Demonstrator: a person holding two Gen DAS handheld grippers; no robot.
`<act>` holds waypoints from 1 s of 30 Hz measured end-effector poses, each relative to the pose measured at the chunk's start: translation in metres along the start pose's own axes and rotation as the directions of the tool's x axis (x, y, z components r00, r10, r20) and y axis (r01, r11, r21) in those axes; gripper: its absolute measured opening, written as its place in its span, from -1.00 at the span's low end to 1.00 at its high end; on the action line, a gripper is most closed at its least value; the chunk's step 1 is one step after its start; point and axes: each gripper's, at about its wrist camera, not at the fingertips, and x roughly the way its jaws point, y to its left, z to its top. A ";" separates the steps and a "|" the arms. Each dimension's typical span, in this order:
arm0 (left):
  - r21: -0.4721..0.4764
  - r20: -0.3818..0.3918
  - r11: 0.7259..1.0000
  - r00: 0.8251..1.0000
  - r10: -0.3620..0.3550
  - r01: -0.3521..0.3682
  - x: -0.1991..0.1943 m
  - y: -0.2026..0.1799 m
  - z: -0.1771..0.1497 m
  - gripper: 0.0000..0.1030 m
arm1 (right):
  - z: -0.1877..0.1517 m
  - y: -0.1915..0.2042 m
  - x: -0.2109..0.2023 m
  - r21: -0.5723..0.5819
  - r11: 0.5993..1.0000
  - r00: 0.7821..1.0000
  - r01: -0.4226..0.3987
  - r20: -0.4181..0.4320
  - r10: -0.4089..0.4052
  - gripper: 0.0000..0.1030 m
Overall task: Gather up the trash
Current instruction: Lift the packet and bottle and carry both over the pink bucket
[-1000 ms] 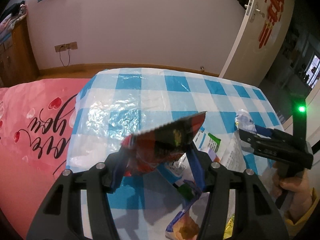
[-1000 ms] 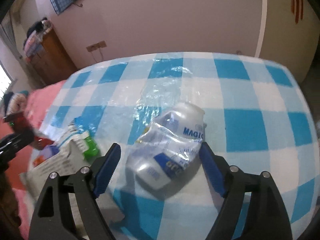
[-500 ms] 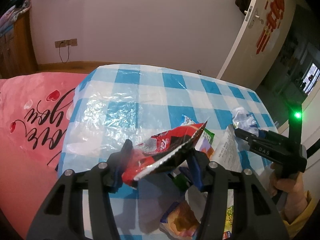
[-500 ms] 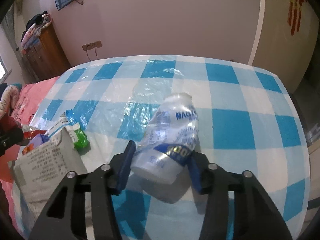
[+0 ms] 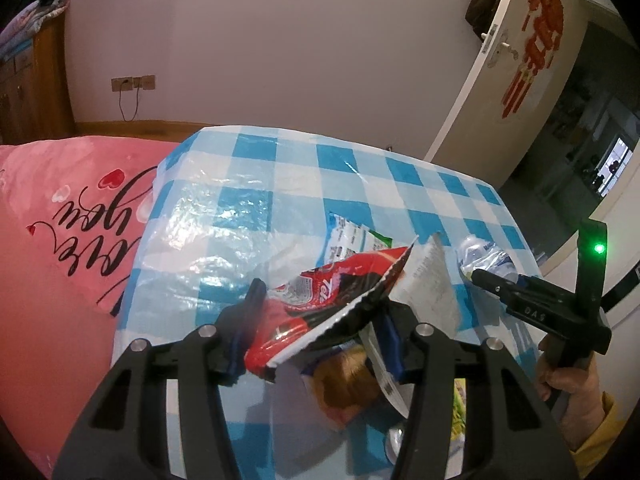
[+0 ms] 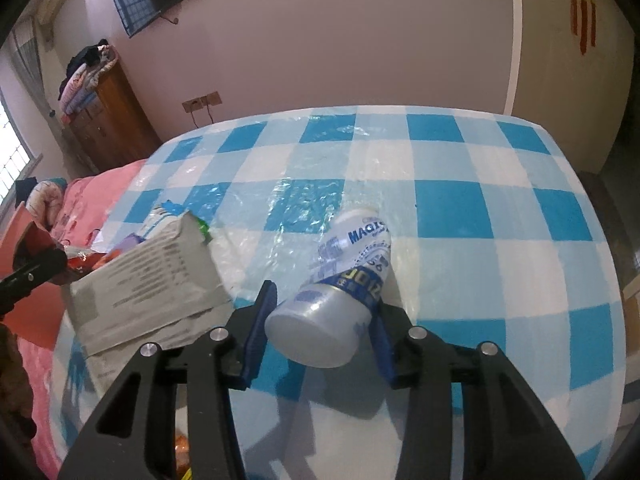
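Observation:
My left gripper (image 5: 320,332) is shut on a red snack wrapper (image 5: 328,300) and holds it above the blue checked table (image 5: 280,168). My right gripper (image 6: 320,328) is shut on a crushed clear plastic bottle (image 6: 344,280) with a blue label, lifted off the table (image 6: 480,200). The right gripper also shows at the right of the left wrist view (image 5: 532,304), with the bottle (image 5: 484,256) in its jaws. The left gripper with the red wrapper (image 6: 36,248) shows at the left edge of the right wrist view.
A grey printed packet (image 6: 148,280) and a green-and-white wrapper (image 5: 356,240) lie on the table's left part. An orange snack bag (image 5: 344,384) lies under my left gripper. A pink bedspread (image 5: 60,240) adjoins the table's left side. A white door (image 5: 512,72) stands behind.
The right gripper closed on the bottle and lifted it from the table. The left gripper moved back and up with the red wrapper still in it.

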 end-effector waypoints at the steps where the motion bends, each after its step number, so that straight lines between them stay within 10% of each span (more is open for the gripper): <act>1: -0.002 0.004 1.000 1.000 -0.006 0.006 -0.004 0.000 -0.002 0.03 | -0.001 0.000 -0.004 0.003 1.000 1.000 -0.005 0.003 0.005 -0.13; 30: 0.000 0.115 0.996 0.990 -0.086 0.087 -0.106 -0.003 -0.037 0.03 | -0.011 0.076 -0.116 -0.145 0.987 0.989 -0.076 0.113 0.093 -0.15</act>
